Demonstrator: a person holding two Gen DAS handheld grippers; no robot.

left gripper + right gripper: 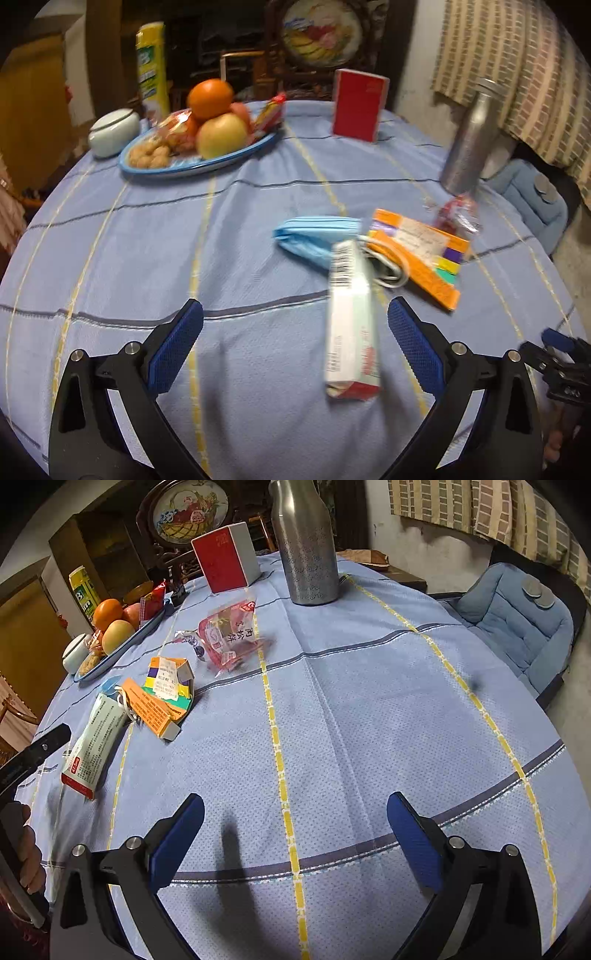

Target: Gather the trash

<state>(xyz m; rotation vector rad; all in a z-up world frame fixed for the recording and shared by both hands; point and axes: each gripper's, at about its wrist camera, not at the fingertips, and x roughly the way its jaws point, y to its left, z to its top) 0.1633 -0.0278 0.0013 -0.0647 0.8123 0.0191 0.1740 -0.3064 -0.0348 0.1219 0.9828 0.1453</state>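
Left gripper (295, 325) hovers jaws apart over the blue checked tablecloth (147, 258), the long white carton with a red end (351, 325) lying between its fingers, untouched. Beyond it, a crumpled orange box (417, 258) and blue face mask (314, 236). Right gripper (295, 827) spread wide, holding nothing.

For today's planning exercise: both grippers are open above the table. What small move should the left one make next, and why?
Probably ease the left gripper forward and down to straddle the white carton. It lies flat between the open fingers, the nearest piece of litter, and nothing is gripped yet.
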